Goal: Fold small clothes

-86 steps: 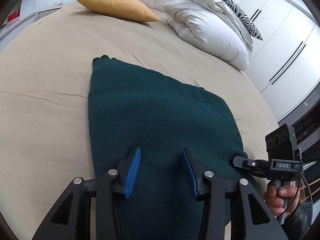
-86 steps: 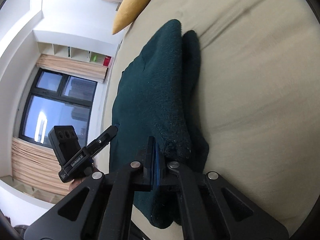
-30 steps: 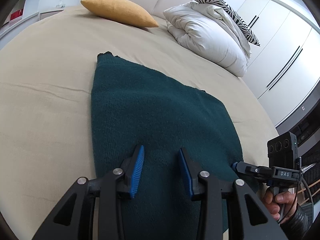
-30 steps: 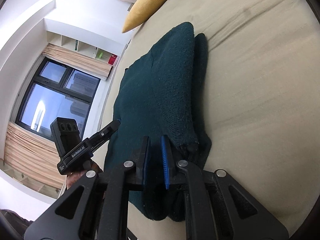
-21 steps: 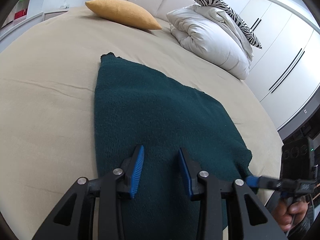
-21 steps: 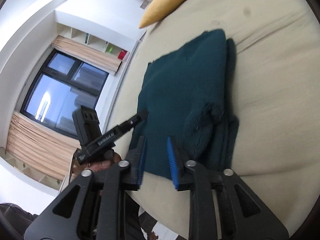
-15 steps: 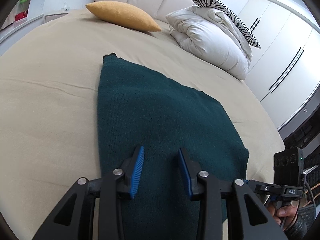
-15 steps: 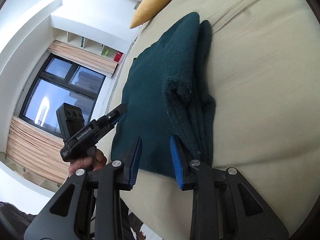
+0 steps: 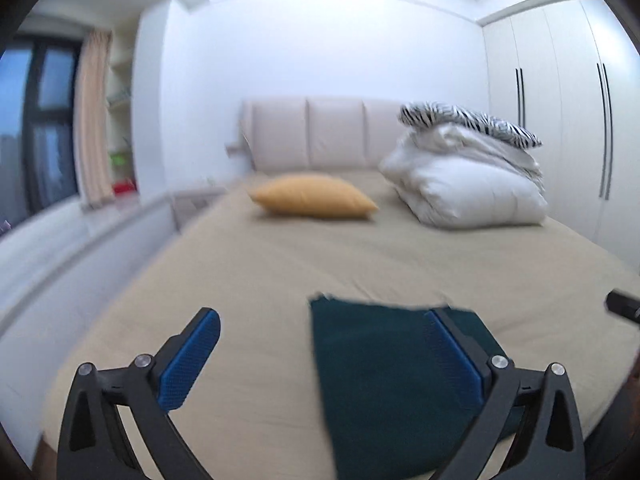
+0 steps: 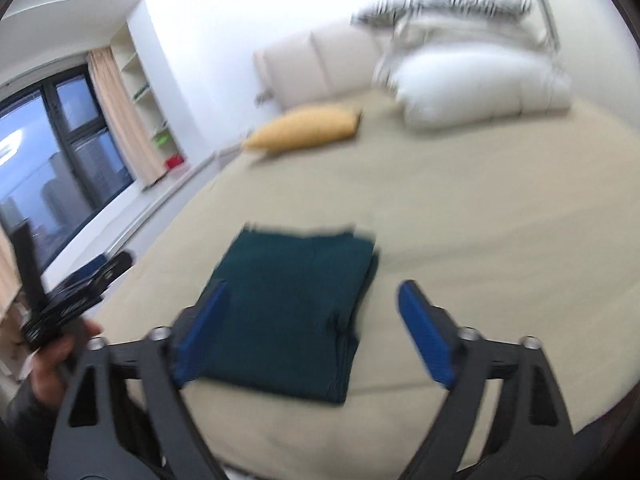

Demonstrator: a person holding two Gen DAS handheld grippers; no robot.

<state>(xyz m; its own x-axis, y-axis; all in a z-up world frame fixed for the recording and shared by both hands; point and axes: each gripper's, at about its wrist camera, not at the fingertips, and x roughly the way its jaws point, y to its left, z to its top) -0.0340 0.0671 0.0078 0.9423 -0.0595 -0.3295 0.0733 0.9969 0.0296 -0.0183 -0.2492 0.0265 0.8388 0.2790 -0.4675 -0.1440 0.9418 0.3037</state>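
Observation:
A dark green knitted garment (image 9: 380, 376) lies folded flat on the beige bed (image 9: 280, 280), near its front edge. It also shows in the right wrist view (image 10: 288, 304) as a neat rectangle with layered edges on its right side. My left gripper (image 9: 324, 356) is wide open and empty, raised above the bed to the garment's left. My right gripper (image 10: 316, 332) is wide open and empty, held above the garment's near end. Both views are motion-blurred.
A yellow pillow (image 9: 312, 196) and a white duvet (image 9: 464, 184) with a zebra-striped pillow (image 9: 468, 120) lie by the headboard. White wardrobes (image 9: 560, 120) stand on the right, a window (image 10: 48, 160) and shelves on the left. The left hand and its gripper body (image 10: 60, 300) show at the right wrist view's left.
Both grippers have opened wide and pulled up and back from the garment. The right gripper let go of the garment's edge. The cameras now look level toward the headboard.

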